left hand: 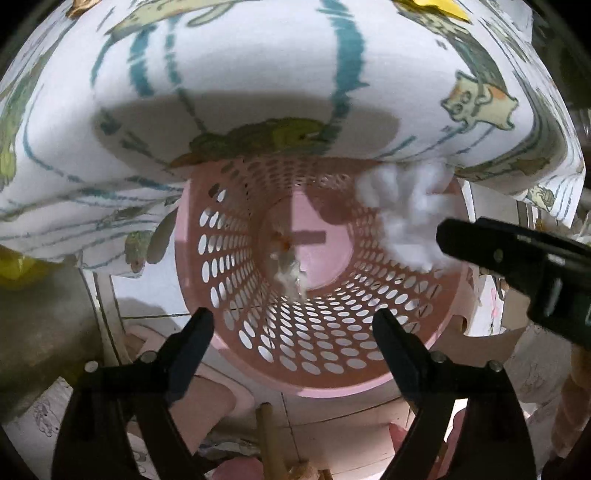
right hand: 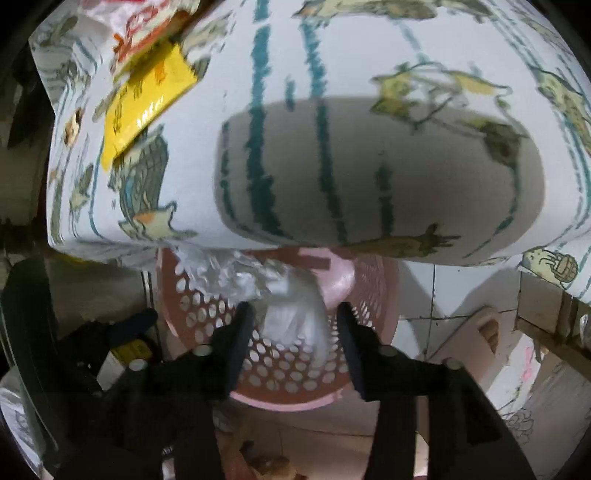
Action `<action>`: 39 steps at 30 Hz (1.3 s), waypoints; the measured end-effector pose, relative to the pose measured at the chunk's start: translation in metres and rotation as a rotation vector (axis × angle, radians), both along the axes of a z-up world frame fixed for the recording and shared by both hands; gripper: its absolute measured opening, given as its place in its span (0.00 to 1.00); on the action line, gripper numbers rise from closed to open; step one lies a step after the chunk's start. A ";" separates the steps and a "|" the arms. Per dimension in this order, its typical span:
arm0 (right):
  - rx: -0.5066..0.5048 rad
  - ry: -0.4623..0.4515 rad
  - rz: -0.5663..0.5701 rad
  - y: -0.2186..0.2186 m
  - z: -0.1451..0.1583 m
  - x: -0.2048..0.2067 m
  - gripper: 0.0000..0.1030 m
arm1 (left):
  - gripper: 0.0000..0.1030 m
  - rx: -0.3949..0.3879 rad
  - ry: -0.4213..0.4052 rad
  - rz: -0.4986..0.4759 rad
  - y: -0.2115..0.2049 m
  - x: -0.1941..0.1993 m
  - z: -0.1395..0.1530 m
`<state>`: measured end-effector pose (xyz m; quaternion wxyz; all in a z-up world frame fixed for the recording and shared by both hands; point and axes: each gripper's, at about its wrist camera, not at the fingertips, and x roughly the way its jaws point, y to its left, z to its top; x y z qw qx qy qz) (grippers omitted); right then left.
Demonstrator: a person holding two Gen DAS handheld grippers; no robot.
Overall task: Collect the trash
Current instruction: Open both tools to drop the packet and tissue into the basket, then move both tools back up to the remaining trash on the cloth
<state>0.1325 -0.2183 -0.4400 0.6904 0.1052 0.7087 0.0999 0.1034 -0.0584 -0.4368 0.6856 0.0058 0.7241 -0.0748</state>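
A table draped in a white cloth (left hand: 258,74) printed with cartoon cats and teal stripes fills the upper part of both wrist views, its edge overhanging a pink perforated basket (left hand: 295,376) that stands on a pale tiled floor (left hand: 159,295). The basket serves as the landmark here. Beyond the basket, on the cloth, lie a yellow wrapper (right hand: 144,99) and a red-and-white packet (right hand: 147,26), both well apart from the basket's rim.

Directly above the basket, the left gripper (left hand: 293,325) points down into its mouth, its 2 black fingers spread wide with nothing between them. On the basket's floor lies a small crumpled scrap of white trash (left hand: 290,273) with an orange fleck, beside a cross-shaped mark moulded in the base.

At the basket's far-right rim in the left view, the right gripper (right hand: 295,314) reaches in, its jaws parted about halfway. A crumpled white plastic bag (right hand: 291,317) hangs between its fingers over the basket's opening; blur makes it impossible to tell whether the pads touch it. In the left view the same white wad (left hand: 402,214) sits just off the tip of that gripper, inside the basket's rim.
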 end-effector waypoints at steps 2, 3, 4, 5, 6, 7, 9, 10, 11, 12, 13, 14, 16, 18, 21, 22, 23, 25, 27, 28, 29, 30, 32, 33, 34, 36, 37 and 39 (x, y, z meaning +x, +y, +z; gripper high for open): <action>0.006 -0.001 0.007 0.000 0.001 0.001 0.49 | 0.84 -0.010 0.006 0.014 0.001 0.000 0.002; 0.002 -0.004 0.005 0.000 0.003 0.001 0.49 | 0.84 -0.014 0.009 0.021 0.002 0.000 0.002; -0.001 -0.007 0.003 0.000 0.003 0.001 0.49 | 0.84 -0.014 0.009 0.024 0.003 0.001 0.002; -0.002 -0.009 0.001 0.000 0.005 0.001 0.49 | 0.84 -0.012 0.006 0.026 0.004 0.001 0.003; 0.000 -0.007 0.000 0.000 0.005 0.001 0.49 | 0.84 -0.010 0.002 0.029 0.006 0.001 0.003; 0.004 -0.007 -0.001 0.000 0.006 0.001 0.49 | 0.84 -0.011 0.000 0.034 0.007 0.001 0.004; 0.010 -0.014 -0.008 0.001 0.012 0.001 0.49 | 0.84 -0.024 0.000 0.053 0.010 0.002 0.008; 0.014 -0.022 -0.010 0.002 0.016 0.001 0.49 | 0.84 -0.037 0.002 0.064 0.012 0.002 0.011; 0.019 -0.034 -0.005 0.004 0.021 0.001 0.49 | 0.84 -0.053 0.003 0.076 0.014 0.002 0.014; 0.019 -0.040 0.001 0.004 0.022 0.000 0.49 | 0.84 -0.058 -0.002 0.088 0.016 0.002 0.020; 0.009 -0.050 0.011 0.006 0.027 -0.001 0.49 | 0.84 -0.048 -0.022 0.094 0.018 0.001 0.028; 0.004 -0.068 0.015 0.008 0.033 -0.002 0.49 | 0.84 -0.036 -0.051 0.092 0.019 0.001 0.038; 0.017 -0.090 0.019 0.012 0.048 -0.002 0.49 | 0.84 -0.011 -0.098 0.080 0.020 -0.001 0.057; 0.029 -0.122 0.033 0.014 0.065 -0.005 0.49 | 0.84 -0.020 -0.149 0.085 0.021 -0.001 0.077; 0.042 -0.212 0.066 0.016 0.097 -0.009 0.49 | 0.84 -0.039 -0.234 0.094 0.028 -0.001 0.110; 0.052 -0.236 0.064 0.016 0.105 -0.011 0.49 | 0.84 -0.033 -0.272 0.084 0.028 -0.003 0.122; 0.067 -0.258 0.060 0.015 0.115 -0.011 0.49 | 0.84 -0.027 -0.310 0.077 0.029 -0.004 0.133; 0.088 -0.287 0.041 0.011 0.128 -0.009 0.49 | 0.84 -0.019 -0.357 0.062 0.029 -0.006 0.148; 0.100 -0.317 0.015 0.004 0.139 -0.005 0.49 | 0.84 -0.019 -0.395 0.053 0.029 -0.006 0.159; 0.100 -0.334 0.000 -0.001 0.144 -0.004 0.49 | 0.84 -0.021 -0.402 0.055 0.029 -0.005 0.162; 0.098 -0.351 -0.014 -0.005 0.150 -0.003 0.49 | 0.84 -0.028 -0.409 0.060 0.030 -0.004 0.165; 0.097 -0.361 -0.020 -0.006 0.155 -0.003 0.49 | 0.84 -0.032 -0.414 0.065 0.030 -0.003 0.168; 0.090 -0.394 -0.039 -0.013 0.164 -0.001 0.49 | 0.84 -0.026 -0.447 0.066 0.032 -0.002 0.175; 0.087 -0.404 -0.043 -0.017 0.167 0.000 0.49 | 0.84 -0.019 -0.467 0.063 0.033 0.000 0.180; 0.082 -0.421 -0.050 -0.020 0.172 0.002 0.49 | 0.84 -0.019 -0.486 0.061 0.035 0.000 0.184; 0.080 -0.450 -0.061 -0.024 0.180 0.004 0.49 | 0.84 -0.031 -0.518 0.070 0.039 0.000 0.194; 0.078 -0.462 -0.064 -0.025 0.182 0.004 0.49 | 0.84 -0.036 -0.530 0.076 0.042 0.001 0.198; 0.072 -0.489 -0.069 -0.027 0.186 0.005 0.49 | 0.84 -0.034 -0.569 0.091 0.048 0.001 0.209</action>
